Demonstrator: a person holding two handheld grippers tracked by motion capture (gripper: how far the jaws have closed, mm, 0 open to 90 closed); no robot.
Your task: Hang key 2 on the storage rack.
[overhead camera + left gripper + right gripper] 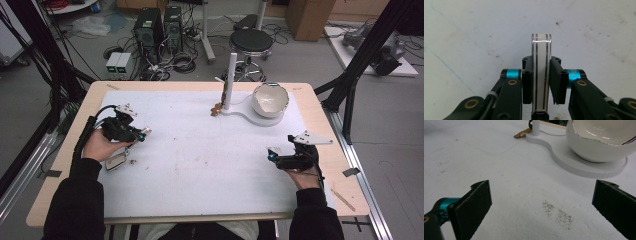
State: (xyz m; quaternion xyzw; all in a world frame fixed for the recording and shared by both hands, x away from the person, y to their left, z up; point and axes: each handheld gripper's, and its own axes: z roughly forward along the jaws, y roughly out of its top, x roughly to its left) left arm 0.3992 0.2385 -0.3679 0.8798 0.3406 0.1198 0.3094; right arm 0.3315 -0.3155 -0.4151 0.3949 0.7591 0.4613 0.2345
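My left gripper (142, 133) hovers over the left part of the white mat, shut on a thin flat piece of clear and white plastic with dark stripes (541, 45). The left gripper view shows this piece edge-on, standing upright between the two pads (556, 82) of the left gripper (541, 63), its rounded end poking past them. My right gripper (272, 153) rests low at the right of the mat. In the right gripper view the right gripper (542, 188) stands open, jaws wide apart with bare mat between them.
A white bowl (270, 99) sits on a flat white base (245, 113) at the back, beside a white upright post (230, 80) with a small brown object (216, 109) at its foot. A small rounded flat item (116, 161) lies beneath the left hand.
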